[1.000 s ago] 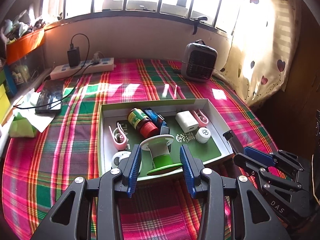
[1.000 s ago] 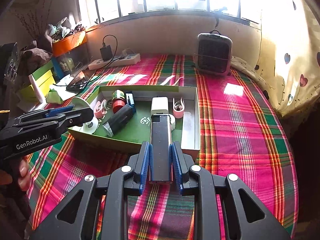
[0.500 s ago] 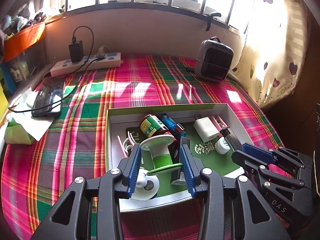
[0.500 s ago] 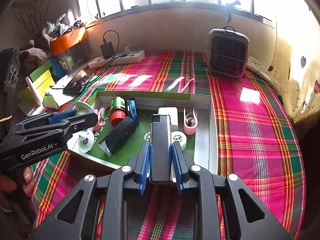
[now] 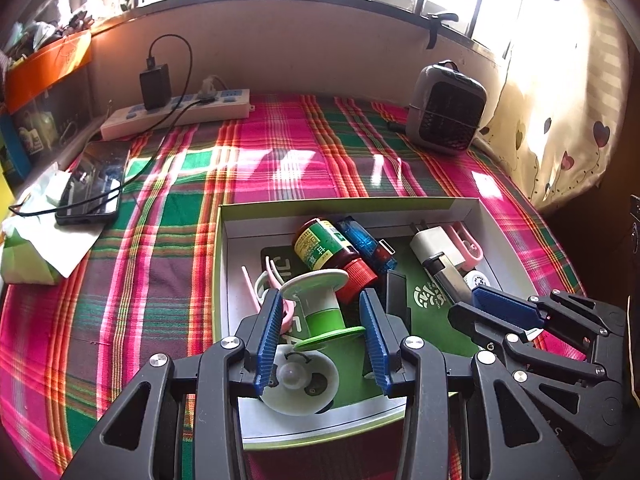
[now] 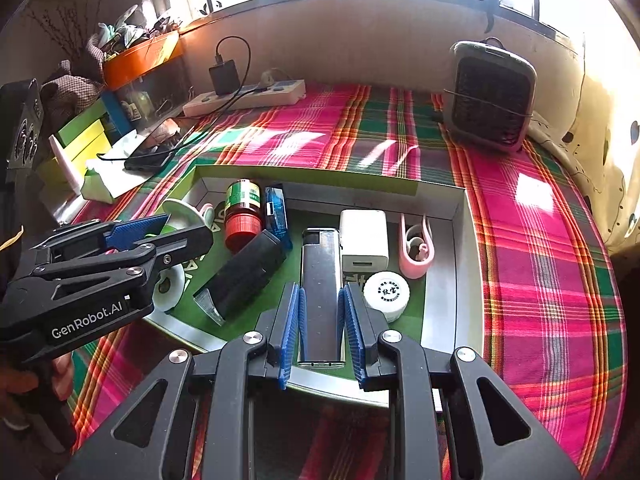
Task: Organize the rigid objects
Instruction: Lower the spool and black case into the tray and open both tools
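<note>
Plaid cloth (image 5: 168, 248) bears tray (image 6: 460, 240) holding bottle (image 6: 242, 216), charger (image 6: 364, 238), clip (image 6: 416, 248).

1. Your left wrist view looks forward and steeply down along the left tool (image 5: 320, 336), close above the near left part of the open box (image 5: 352, 203).
2. Your right wrist view looks the same way along the right tool (image 6: 321, 316), close over the box's (image 6: 304, 176) near right edge.
3. Both views share the box, the plaid cloth (image 5: 280, 152) and the far window wall.
4. Each view catches the other tool at its side edge.
</note>
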Available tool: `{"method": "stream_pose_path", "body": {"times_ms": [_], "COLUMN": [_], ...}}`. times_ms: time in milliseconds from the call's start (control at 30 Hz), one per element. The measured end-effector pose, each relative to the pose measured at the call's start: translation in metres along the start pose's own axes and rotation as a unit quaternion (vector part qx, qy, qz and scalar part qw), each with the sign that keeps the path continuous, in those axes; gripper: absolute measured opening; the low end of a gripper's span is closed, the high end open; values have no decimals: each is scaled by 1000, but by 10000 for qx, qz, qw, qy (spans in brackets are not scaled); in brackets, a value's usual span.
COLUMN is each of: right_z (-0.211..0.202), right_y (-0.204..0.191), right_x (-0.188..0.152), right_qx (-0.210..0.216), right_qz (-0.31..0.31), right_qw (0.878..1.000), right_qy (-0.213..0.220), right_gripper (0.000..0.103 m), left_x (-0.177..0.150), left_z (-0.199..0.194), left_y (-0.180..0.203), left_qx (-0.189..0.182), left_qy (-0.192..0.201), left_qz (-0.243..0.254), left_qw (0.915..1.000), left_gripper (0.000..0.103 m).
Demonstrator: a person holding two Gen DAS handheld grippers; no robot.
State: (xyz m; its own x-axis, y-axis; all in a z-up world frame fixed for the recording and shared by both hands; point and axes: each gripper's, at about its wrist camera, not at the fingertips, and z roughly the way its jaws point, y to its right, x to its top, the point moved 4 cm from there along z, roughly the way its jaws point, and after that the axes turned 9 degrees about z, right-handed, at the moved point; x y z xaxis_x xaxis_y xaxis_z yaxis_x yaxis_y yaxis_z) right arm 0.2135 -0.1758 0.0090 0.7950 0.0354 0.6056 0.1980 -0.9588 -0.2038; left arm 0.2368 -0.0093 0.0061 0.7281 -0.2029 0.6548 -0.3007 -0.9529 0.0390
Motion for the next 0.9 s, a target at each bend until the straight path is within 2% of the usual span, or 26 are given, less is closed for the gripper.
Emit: {"method": "stream_pose_path", "body": {"times_ms": [467,900], "right_z": [21,25], "right_y": [1,2], "right_x": [-1,-1], "right_qx": [-52,-52], "right_qz": [-84,-102], "right_qw": [9996,9995], "right_qy": [-266,-284], "right_gripper": [24,24], "left_x": [-2,-2], "left_z": [8,10], "left_y": [3,5], "left_qx": [53,48], "left_qy": [-94,-102], "left_qz": [60,63], "left_qw": [9999,9999], "left_gripper": [39,39]}}
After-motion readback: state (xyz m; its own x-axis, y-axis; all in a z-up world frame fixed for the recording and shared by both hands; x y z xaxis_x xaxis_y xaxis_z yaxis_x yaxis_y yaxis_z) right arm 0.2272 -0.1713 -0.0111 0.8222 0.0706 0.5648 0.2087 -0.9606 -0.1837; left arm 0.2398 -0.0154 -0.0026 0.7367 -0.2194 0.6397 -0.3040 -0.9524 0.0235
